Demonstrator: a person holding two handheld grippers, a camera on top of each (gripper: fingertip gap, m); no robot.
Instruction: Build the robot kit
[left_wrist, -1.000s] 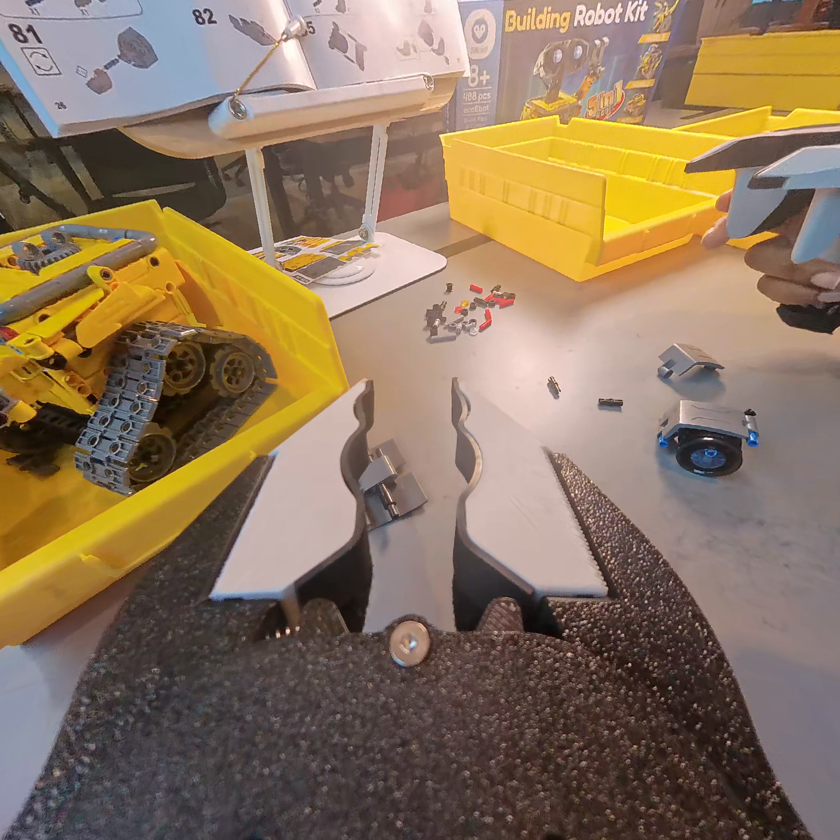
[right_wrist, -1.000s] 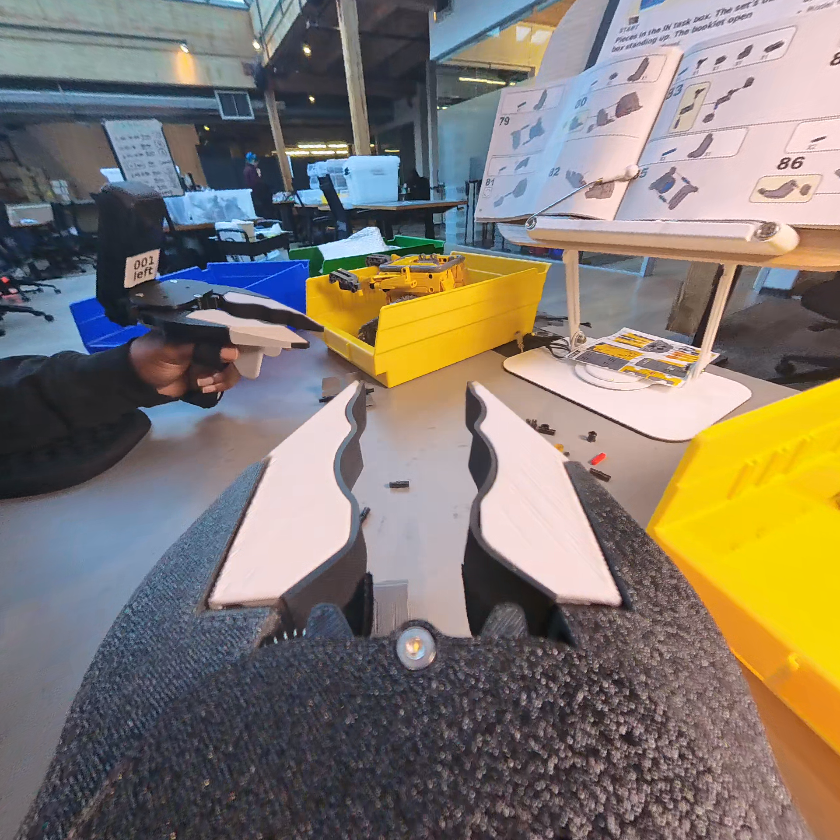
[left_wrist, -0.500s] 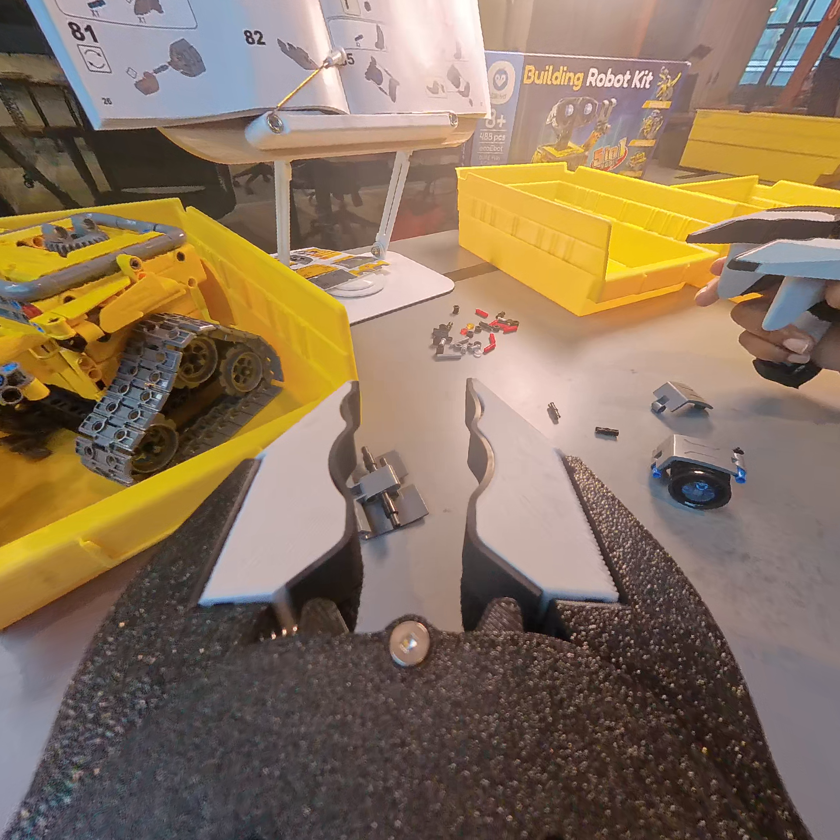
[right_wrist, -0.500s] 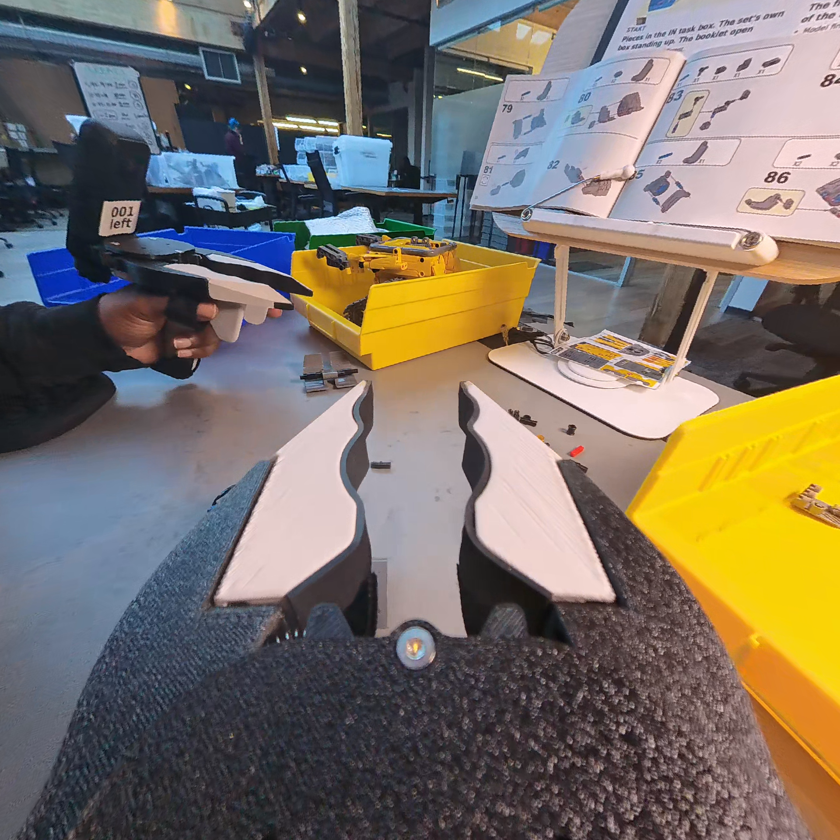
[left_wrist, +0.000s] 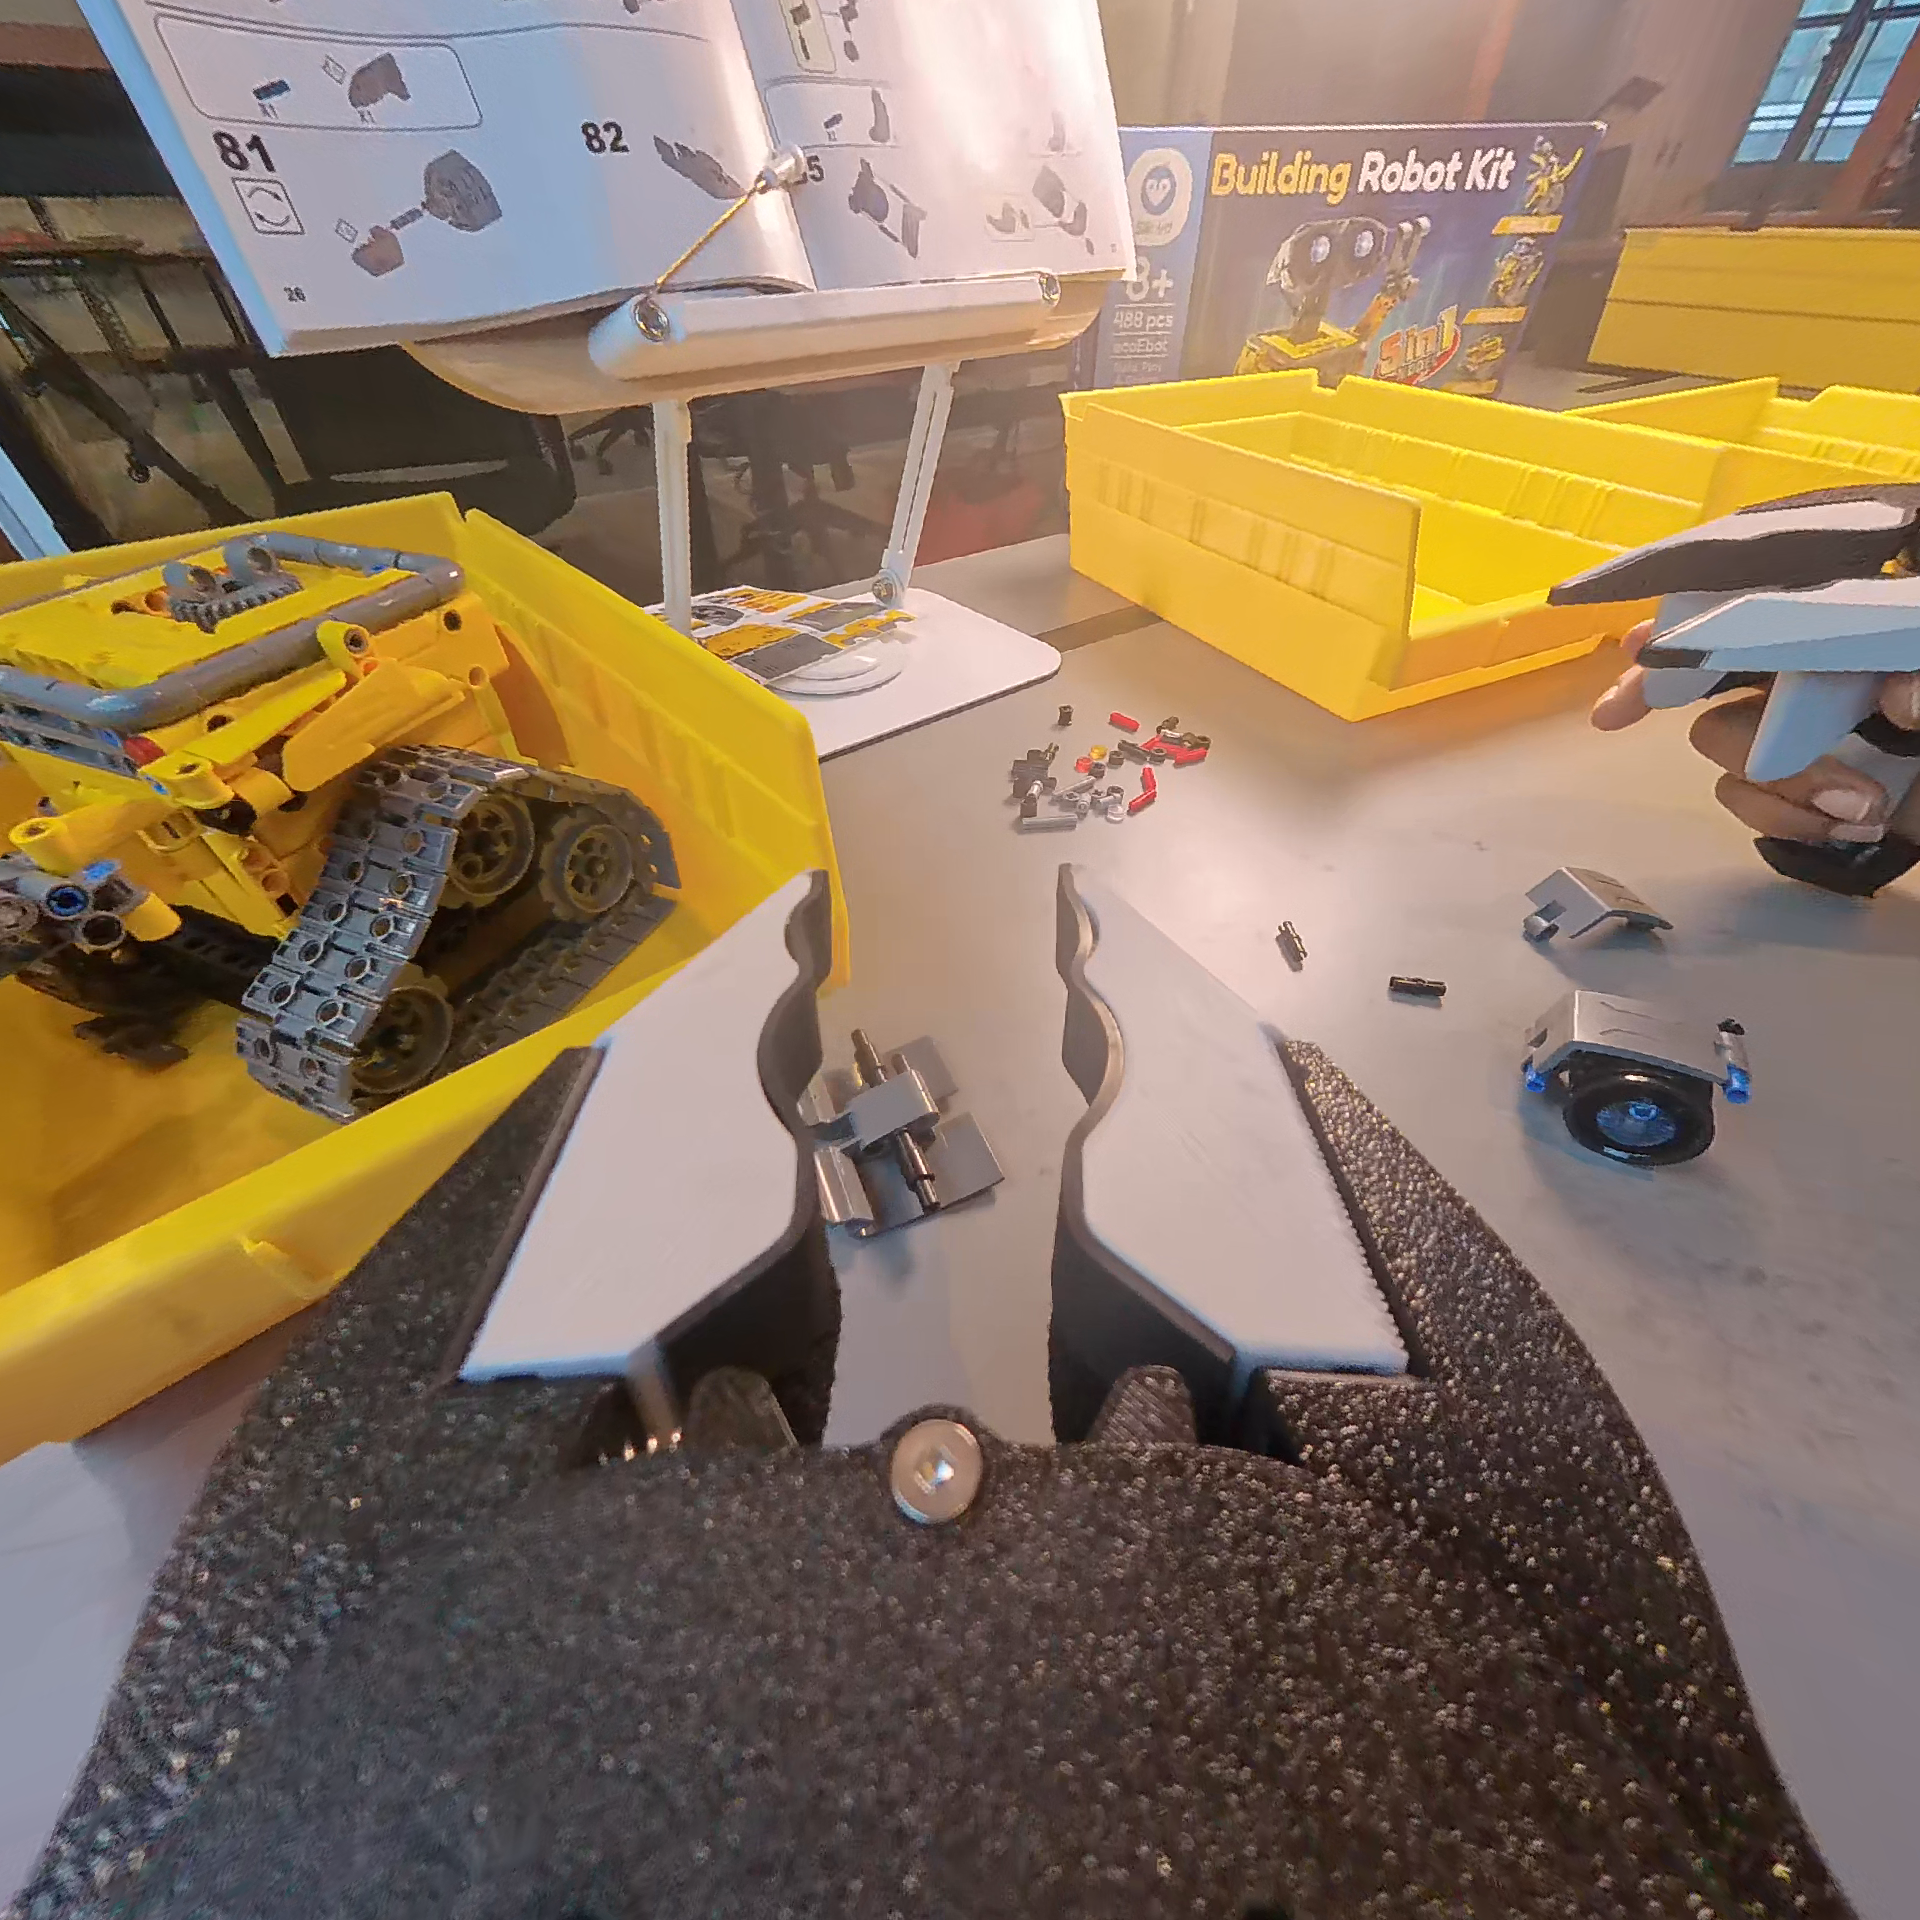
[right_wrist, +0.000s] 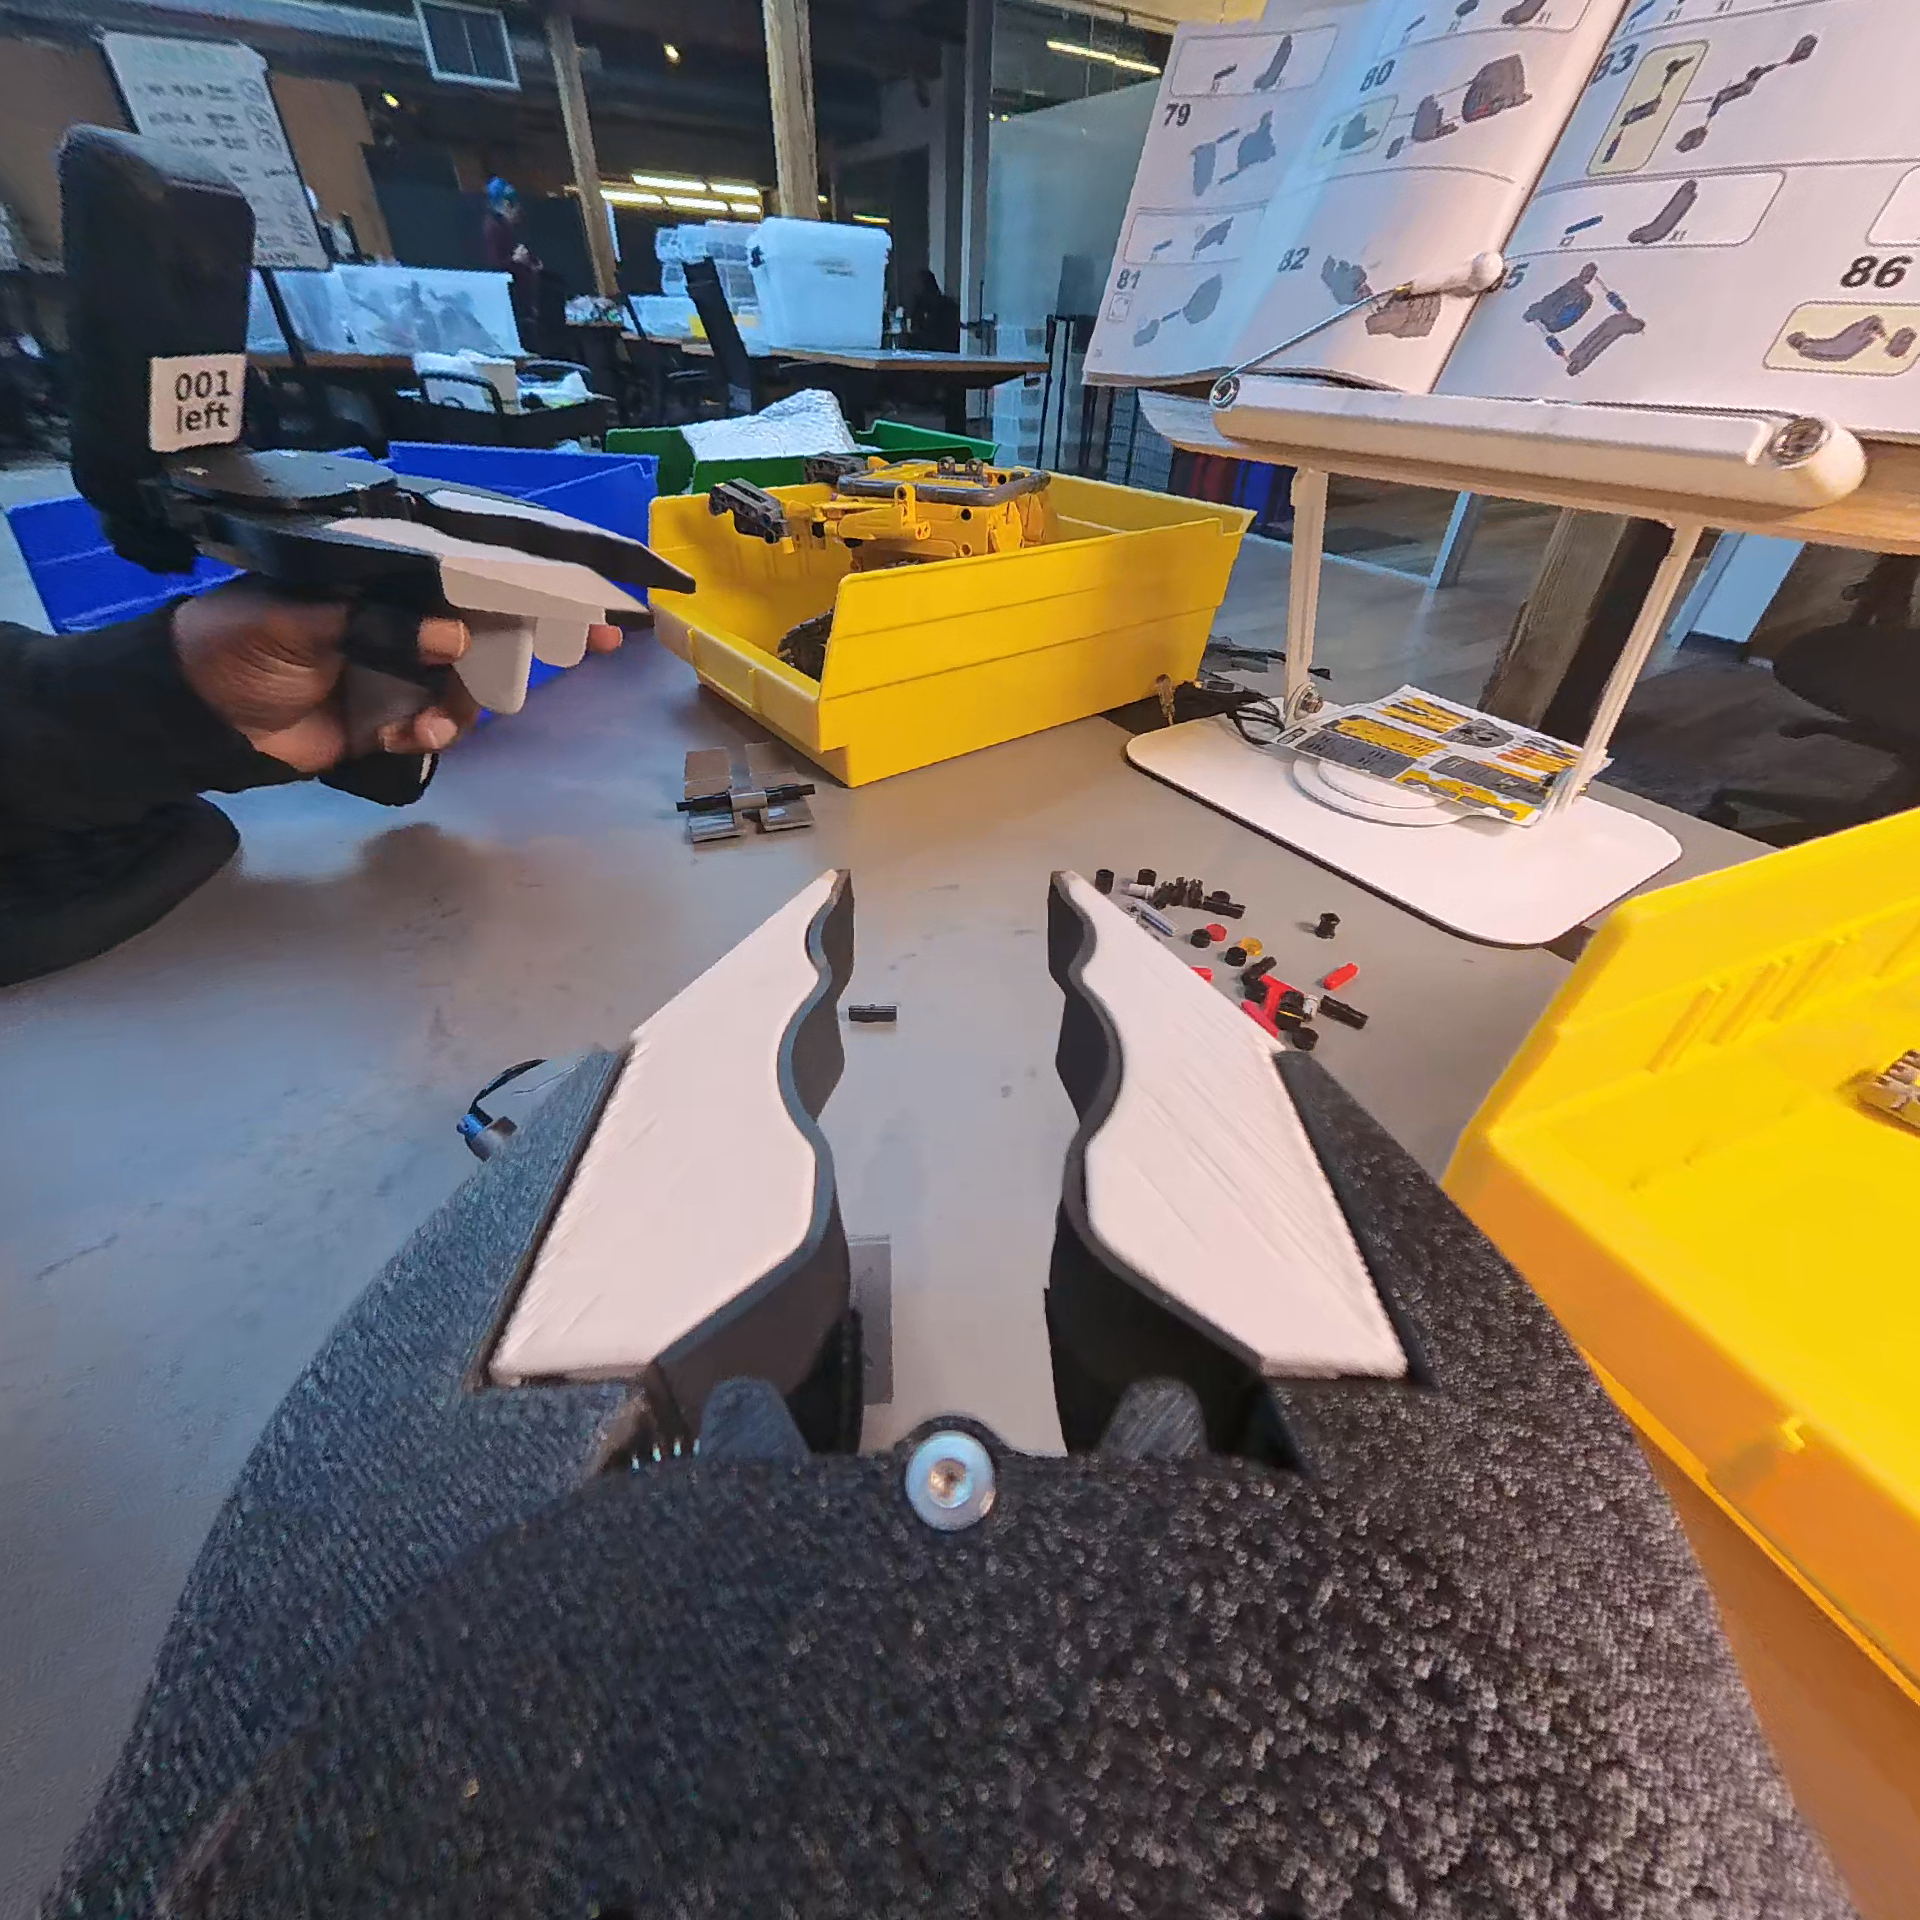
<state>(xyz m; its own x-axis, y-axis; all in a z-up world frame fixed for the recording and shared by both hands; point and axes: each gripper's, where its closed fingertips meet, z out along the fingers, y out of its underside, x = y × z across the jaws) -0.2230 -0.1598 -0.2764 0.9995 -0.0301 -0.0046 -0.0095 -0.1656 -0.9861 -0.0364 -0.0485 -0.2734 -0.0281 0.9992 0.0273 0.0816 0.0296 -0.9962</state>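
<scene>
- Looks like a big open workshop or lab hall: timber posts (right_wrist: 795, 104), strip lights overhead.
- Rows of work tables (right_wrist: 894, 358) and office chairs (right_wrist: 717, 312) behind.
- Blue bin (right_wrist: 540, 483), green bin (right_wrist: 935, 436) and clear storage tubs (right_wrist: 821, 281) stacked about.
- Whiteboard (right_wrist: 208, 135) at the far wall.

Left gripper (left_wrist: 943, 904) fingers (left_wrist: 686, 1122) apart; grey hinged piece (left_wrist: 896, 1132) between them.

Each gripper (left_wrist: 943, 914) has two pale grey fingers (right_wrist: 696, 1174) with wavy black inner edges — a speckled black foam body, one silver screw (right_wrist: 948, 1481) at centre — black sleeve (right_wrist: 94, 727).
</scene>
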